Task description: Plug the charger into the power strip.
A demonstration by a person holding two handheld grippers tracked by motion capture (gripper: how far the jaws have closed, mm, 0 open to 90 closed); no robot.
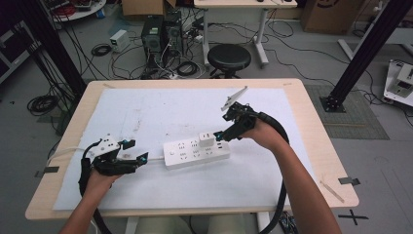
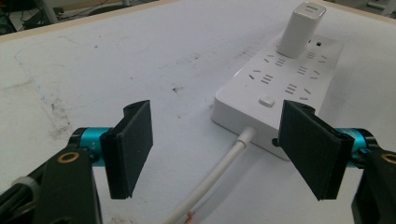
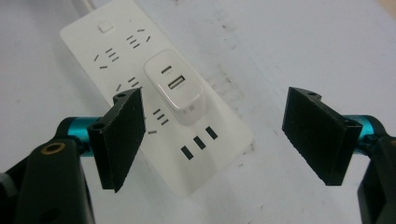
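The high view shows a white power strip [image 1: 196, 152] lying on the white sheet [image 1: 146, 112] that covers the wooden table [image 1: 311, 122], with a white USB charger [image 1: 206, 139] plugged upright into its far row of sockets. The right gripper [image 1: 220, 136] hangs just beside that charger, at the strip's right end, its jaws spread with nothing clamped between them. In the right gripper view the charger [image 3: 176, 88] stands just ahead of the near jaw, its USB port facing the camera, and the strip's [image 3: 154, 102] three small USB slots lie between the two pads; nothing blocks the way to it. The left gripper [image 1: 136, 151] rests low on the sheet, just off the strip's left end, released and holding nothing. In the left gripper view its pads frame the strip's [image 2: 280, 88] switch end, and the white power cord [image 2: 219, 172] runs out from that end between the jaws, lying directly in the gap. Beyond the table's far edge stand a black round stool [image 1: 229, 58], computer towers [image 1: 158, 34] and loose cables on the floor.
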